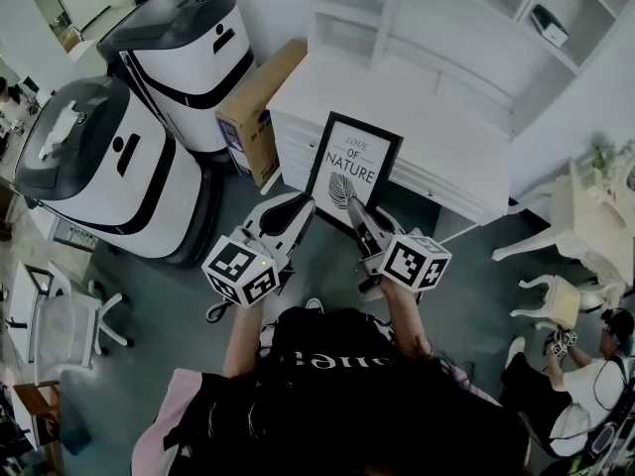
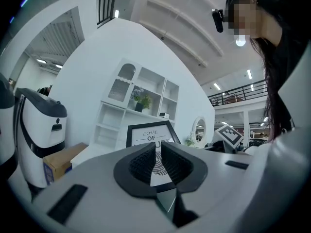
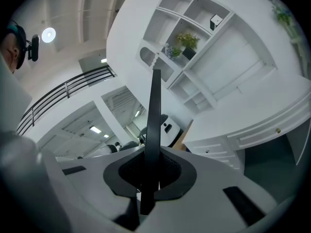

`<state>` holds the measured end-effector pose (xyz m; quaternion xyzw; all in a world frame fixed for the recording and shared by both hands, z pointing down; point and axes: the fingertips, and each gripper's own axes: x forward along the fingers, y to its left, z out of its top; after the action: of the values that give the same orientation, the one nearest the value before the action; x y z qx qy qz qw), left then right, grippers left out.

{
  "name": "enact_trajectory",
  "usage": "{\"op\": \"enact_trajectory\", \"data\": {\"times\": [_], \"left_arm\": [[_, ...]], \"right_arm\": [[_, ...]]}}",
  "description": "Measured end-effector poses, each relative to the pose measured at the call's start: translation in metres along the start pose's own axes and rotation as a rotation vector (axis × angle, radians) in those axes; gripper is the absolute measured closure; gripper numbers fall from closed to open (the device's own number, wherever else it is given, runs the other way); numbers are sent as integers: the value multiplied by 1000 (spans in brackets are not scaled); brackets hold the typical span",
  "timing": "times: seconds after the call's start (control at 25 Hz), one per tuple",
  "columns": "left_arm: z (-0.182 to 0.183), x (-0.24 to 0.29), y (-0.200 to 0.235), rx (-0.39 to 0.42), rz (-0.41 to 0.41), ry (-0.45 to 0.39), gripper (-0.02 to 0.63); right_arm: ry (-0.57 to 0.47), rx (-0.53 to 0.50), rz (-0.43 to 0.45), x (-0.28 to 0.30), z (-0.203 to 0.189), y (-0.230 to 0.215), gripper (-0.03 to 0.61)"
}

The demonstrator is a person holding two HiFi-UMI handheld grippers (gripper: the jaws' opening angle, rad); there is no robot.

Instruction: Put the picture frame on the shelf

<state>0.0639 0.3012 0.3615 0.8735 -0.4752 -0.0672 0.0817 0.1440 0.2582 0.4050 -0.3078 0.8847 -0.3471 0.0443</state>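
The black picture frame [image 1: 352,162] with a "LOVE OF NATURE" leaf print stands upright, held in front of the low white cabinet [image 1: 417,132]. My right gripper [image 1: 355,206] is shut on its lower right edge; in the right gripper view the frame [image 3: 155,106] runs edge-on up from between the pads [image 3: 154,154]. My left gripper [image 1: 303,204] sits just beside the frame's lower left corner. Its jaws [image 2: 157,147] are shut to a thin slit, with the frame's face [image 2: 150,132] beyond them. The white shelf unit [image 1: 437,18] rises behind the cabinet.
Two large white-and-black machines [image 1: 179,58] [image 1: 99,157] and a cardboard box [image 1: 258,107] stand at the left. A plant [image 3: 187,41] and a small box [image 3: 216,21] sit in shelf compartments. A white chair [image 1: 60,320], an ornate white table [image 1: 585,216] and a seated person [image 1: 566,385] are nearby.
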Motion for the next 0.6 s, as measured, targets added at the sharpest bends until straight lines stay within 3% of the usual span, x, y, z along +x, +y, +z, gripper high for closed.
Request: {"op": "enact_trajectory", "data": {"times": [0.6], "left_arm": [[-18,-1,27,-62,13,17,571]], "right_arm": [[45,22,-41,15,-17,-15,520]]}}
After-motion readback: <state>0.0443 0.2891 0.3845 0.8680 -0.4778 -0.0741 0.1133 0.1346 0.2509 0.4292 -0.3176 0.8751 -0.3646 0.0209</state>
